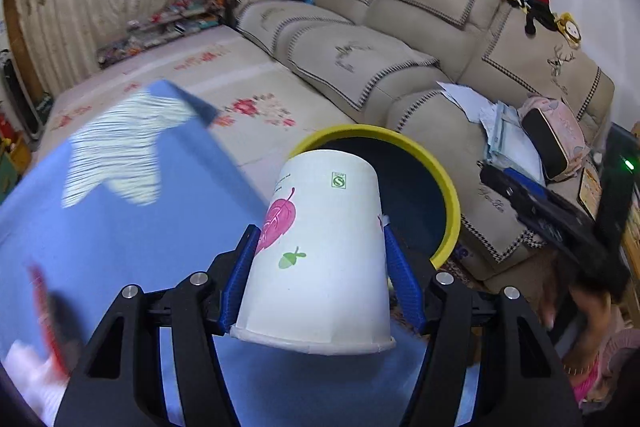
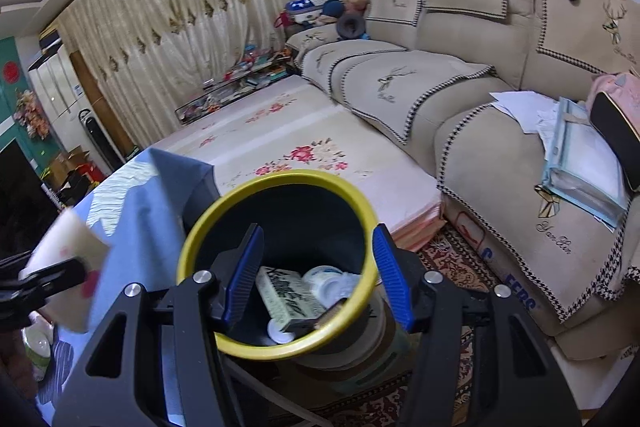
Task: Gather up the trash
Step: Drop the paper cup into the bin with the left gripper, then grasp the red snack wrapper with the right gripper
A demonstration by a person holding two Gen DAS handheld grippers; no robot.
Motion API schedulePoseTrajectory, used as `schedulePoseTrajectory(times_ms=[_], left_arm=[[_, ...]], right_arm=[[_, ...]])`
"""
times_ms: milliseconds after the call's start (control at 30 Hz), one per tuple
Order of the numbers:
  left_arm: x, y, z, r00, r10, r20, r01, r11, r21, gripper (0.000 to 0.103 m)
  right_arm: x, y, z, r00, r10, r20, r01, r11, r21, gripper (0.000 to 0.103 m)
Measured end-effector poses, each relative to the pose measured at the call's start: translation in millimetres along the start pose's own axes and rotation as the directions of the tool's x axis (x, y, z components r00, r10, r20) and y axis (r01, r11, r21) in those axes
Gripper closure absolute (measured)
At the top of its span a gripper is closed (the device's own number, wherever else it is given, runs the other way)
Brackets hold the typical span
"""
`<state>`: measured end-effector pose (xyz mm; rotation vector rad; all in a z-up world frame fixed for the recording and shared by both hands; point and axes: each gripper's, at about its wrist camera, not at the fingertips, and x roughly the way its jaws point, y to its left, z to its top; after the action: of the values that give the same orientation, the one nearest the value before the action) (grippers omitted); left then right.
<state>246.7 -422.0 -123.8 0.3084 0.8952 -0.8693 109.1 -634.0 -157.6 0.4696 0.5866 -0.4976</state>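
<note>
We hold a paper cup (image 1: 320, 251) clamped base-forward in our left tool (image 1: 320, 267), its long axis aimed at the yellow-rimmed bin (image 1: 448, 195) just ahead and below. Our right tool (image 2: 316, 275) hangs released and empty right over that bin's mouth, nearer to it, with a box (image 2: 288, 299) and lids already inside.

White cup (image 1: 320, 251) with pink leaf; yellow-rimmed bin (image 1: 448, 183).

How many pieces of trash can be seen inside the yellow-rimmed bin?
3 visible: a printed carton in the middle, a clear plastic lid right of it, a small white disc below. More may be hidden underneath.
</note>
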Motion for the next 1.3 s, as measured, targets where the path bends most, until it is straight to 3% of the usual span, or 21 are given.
schedulePoseTrajectory(times_ms=[300,500,633,700,800,933,1067,1133,1233,1300], left_arm=[[100.2,-36.1,47.7,0.995,0.0,-0.095,0.001,1.0,0.005,0.039],[118.8,-30.9,54.3,0.996,-0.008,-0.087,0.003,0.998,-0.056,0.027],[73.6,-29.5,42.4,0.999,-0.033,-0.017,0.032,0.997,-0.071,0.026],[35.8,-26.6,34.2,0.998,-0.032,0.056,0.035,0.998,-0.06,0.017],[-19.5,-12.8,16.7,0.987,0.007,0.16,0.007,0.997,-0.081,0.012],[-79.6,28.6,-15.2,0.971,0.05,0.234,-0.009,0.984,-0.176,0.011],[-137.6,85.7,-53.3,0.937,0.19,0.294,-0.108,0.956,-0.273,0.009],[-163.3,111.2,-70.8,0.902,0.286,0.325,-0.185,0.933,-0.308,0.007],[-200.2,155.1,-100.9,0.829,0.438,0.349,-0.3,0.873,-0.384,0.006],[-217.8,182.9,-118.5,0.802,0.484,0.349,-0.32,0.842,-0.434,0.006]], right_arm=[[13.2,-34.8,-3.1,0.999,-0.024,-0.024,0.025,0.998,0.051,0.049],[15.3,-42.4,-6.0,0.999,-0.029,-0.032,0.032,0.997,0.067,0.049],[12.6,-34.4,-7.5,0.999,-0.02,-0.033,0.022,0.998,0.053,0.049],[12.4,-27.4,-8.1,0.999,-0.01,-0.036,0.012,0.999,0.04,0.048],[10.2,-9.9,-8.7,0.999,0.012,-0.036,-0.012,1.0,0.011,0.048],[7.4,25.8,-11.2,0.998,0.054,-0.044,-0.056,0.997,-0.05,0.046],[8.3,60.6,-14.3,0.994,0.089,-0.062,-0.095,0.99,-0.108,0.046],[8.4,78.9,-15.5,0.993,0.096,-0.068,-0.105,0.985,-0.14,0.046],[8.6,110.2,-18.2,0.99,0.112,-0.08,-0.126,0.974,-0.19,0.046],[9.8,134.9,-20.1,0.988,0.126,-0.09,-0.144,0.962,-0.232,0.046]])
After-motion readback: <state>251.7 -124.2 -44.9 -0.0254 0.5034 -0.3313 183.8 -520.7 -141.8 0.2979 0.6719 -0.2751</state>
